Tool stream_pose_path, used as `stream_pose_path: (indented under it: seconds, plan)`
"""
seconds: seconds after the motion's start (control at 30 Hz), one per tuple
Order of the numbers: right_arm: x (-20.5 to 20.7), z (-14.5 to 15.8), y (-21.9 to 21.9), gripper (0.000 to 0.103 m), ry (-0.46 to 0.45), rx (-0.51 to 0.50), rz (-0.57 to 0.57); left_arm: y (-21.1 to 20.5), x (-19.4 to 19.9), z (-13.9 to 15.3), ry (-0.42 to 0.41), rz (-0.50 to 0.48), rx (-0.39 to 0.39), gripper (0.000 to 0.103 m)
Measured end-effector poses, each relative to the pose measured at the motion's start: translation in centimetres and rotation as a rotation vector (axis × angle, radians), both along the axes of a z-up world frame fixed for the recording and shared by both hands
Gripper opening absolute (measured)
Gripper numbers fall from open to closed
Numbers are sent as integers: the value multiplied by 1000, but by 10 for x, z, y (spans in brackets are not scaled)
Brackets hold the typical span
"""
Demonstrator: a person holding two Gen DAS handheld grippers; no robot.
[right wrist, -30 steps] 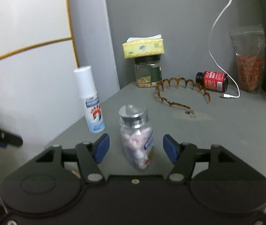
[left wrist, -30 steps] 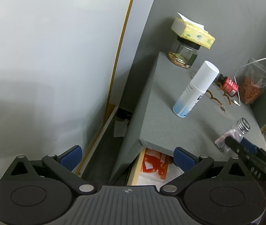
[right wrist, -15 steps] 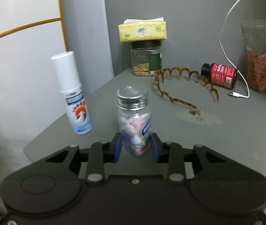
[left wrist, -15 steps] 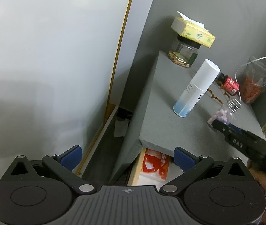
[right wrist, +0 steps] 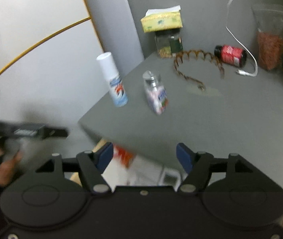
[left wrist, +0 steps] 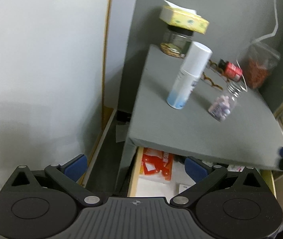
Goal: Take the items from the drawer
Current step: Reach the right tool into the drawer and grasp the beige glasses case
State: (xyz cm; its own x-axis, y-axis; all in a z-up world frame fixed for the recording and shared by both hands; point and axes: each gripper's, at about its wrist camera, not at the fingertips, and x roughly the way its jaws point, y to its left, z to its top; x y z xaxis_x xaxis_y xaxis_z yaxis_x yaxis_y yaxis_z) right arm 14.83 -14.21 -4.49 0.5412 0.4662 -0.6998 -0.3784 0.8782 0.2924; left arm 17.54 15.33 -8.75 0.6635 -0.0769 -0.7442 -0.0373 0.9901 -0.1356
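Bare grey tabletop (right wrist: 211, 119) ran to its front edge, drawer (left wrist: 133, 171) open beneath. Right gripper (right wrist: 144, 156) was opening, empty; candy bottle (right wrist: 157, 95) stood well clear. Left gripper (left wrist: 135, 164) gaped, empty.

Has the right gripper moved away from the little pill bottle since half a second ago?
Yes. The right gripper has pulled back toward the cabinet's front edge; its opening jaws are empty, and the pill bottle stands on the cabinet top beside the fixed spray can.

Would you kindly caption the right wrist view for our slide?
Right gripper, jaws opening and empty, above the open drawer; pill bottle on the grey tabletop.
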Motion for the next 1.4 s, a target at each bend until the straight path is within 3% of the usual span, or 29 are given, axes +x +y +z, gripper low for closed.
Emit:
stream_pose_path:
  seconds: [0.17,0.33,0.57,0.63,0.87,1.1,1.4]
  plan:
    - [-26,-3,-41,80,30,62,-12,-20,-8,-5,-7,-68,-6,103]
    - [-29,-22,-46,80,63,126,-53,-41,-20,-8,10,-131,26,103]
    - [-16,-48,-24,80,179,-65,-63,-64,-33,-17,74,-153,54,103]
    - [-13,-52,-25,80,206,-75,-91,-71,-33,-18,87,-156,69,103]
    - [-18,-45,-36,80,192,-18,-150,-94,-21,-30,190,-168,48,103]
    - [-15,-43,-42,80,199,-9,-178,-114,-7,-39,260,-190,102,103]
    - [-9,-38,-64,80,215,122,-236,-119,-2,-56,362,-213,167,103]
